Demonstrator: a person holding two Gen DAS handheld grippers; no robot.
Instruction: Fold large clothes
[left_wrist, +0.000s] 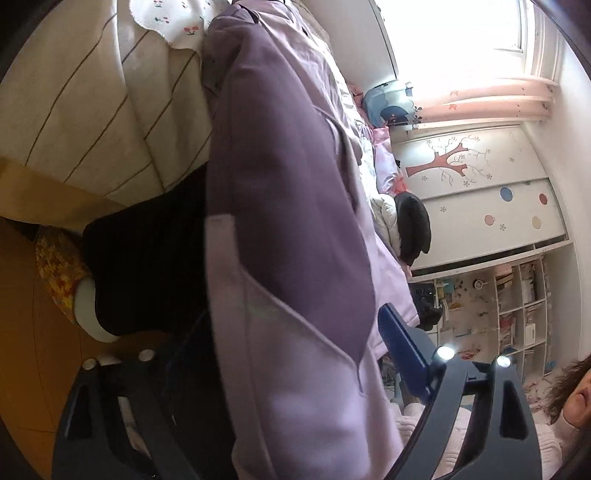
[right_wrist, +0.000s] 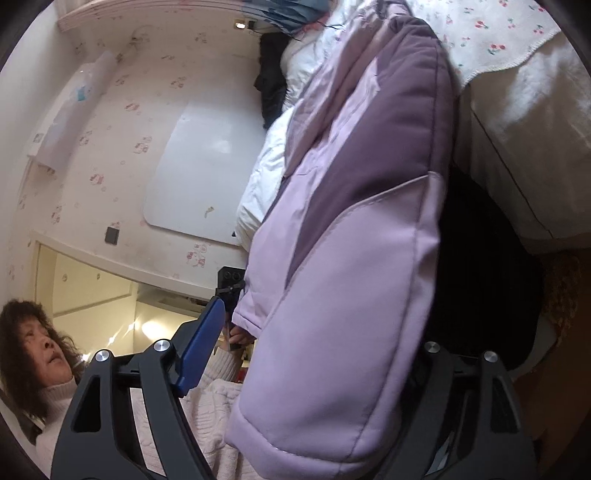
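A padded jacket (left_wrist: 288, 184) in lilac and darker purple panels runs from the bed down between the fingers of both grippers. In the left wrist view my left gripper (left_wrist: 291, 317) is rolled on its side. The jacket lies over the hidden finger, and the blue finger (left_wrist: 402, 350) stands just off its edge, so the gripper is open. In the right wrist view the same jacket (right_wrist: 369, 166) fills the space between the jaws of my right gripper (right_wrist: 325, 321). Its blue finger (right_wrist: 201, 347) is clearly apart from the fabric, and the other finger is hidden behind the jacket. This gripper is open too.
The bed carries a cream striped sheet (left_wrist: 92, 110), a cherry-print cloth (right_wrist: 491, 37), a white duvet (right_wrist: 266, 177) and a dark garment (left_wrist: 413, 221). Wooden floor (left_wrist: 22, 314) and a person's dark trouser leg (left_wrist: 147, 266) lie below. A decorated wardrobe (left_wrist: 480, 184) and shelves (left_wrist: 509, 314) stand beyond.
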